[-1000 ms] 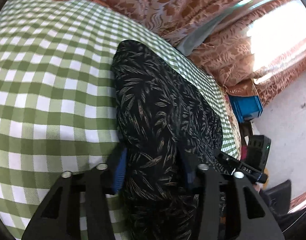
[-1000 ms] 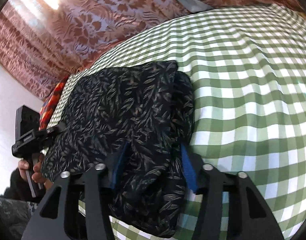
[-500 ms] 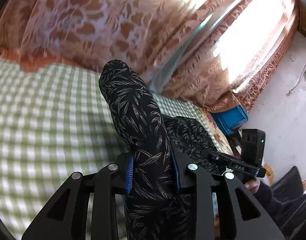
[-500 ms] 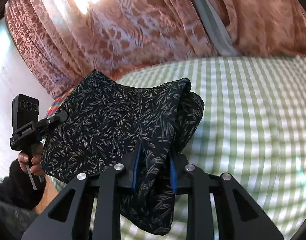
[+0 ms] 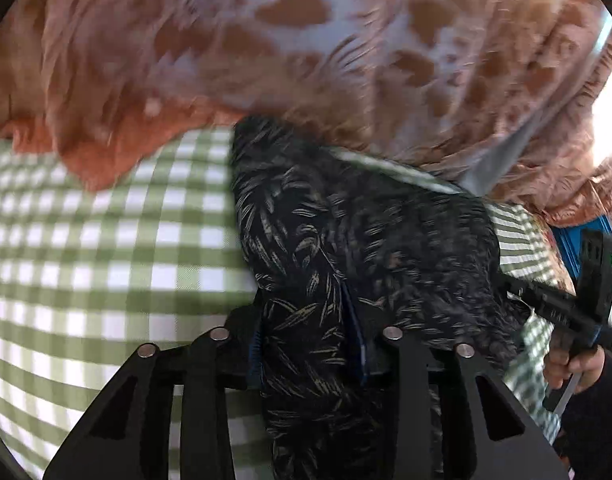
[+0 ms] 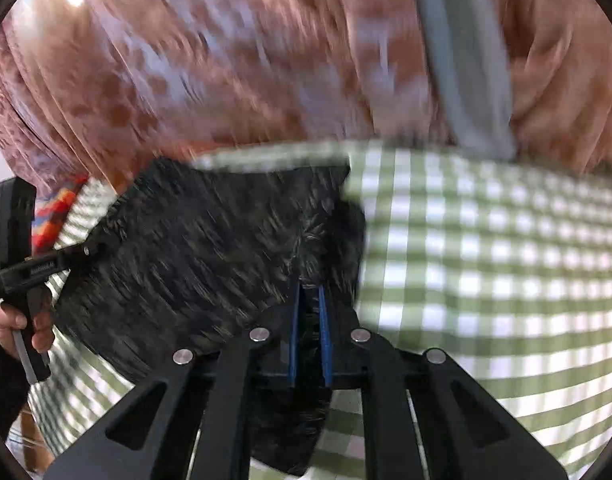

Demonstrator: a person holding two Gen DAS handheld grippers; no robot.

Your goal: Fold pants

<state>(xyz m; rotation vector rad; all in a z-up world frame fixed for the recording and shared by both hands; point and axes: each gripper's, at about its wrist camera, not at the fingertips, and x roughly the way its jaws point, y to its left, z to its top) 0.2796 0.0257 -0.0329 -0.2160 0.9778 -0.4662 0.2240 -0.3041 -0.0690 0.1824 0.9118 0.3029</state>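
Observation:
The pants (image 5: pixel 346 240) are black with a pale leaf print, folded into a thick bundle over the green-and-white checked cloth (image 5: pixel 106 260). My left gripper (image 5: pixel 306 344) is shut on one end of the bundle, with fabric bunched between its blue pads. In the right wrist view the pants (image 6: pixel 210 252) spread leftward, blurred by motion, and my right gripper (image 6: pixel 309 320) is shut on their near edge, the blue pads almost together. Each view shows the other gripper held in a hand at the far side of the bundle.
Rust-coloured patterned curtains (image 5: pixel 306 48) hang close behind the checked surface, with a grey strip (image 6: pixel 466 60) among them. A blue crate (image 5: pixel 566 240) and a striped multicoloured cloth (image 6: pixel 54 216) lie beyond the surface's edge. The person's hand (image 6: pixel 14 324) holds the left tool.
Both grippers, shut on the pants, have carried the bundle forward toward the curtains and lower toward the checked cloth. The right gripper's pads have closed tighter on the fabric.

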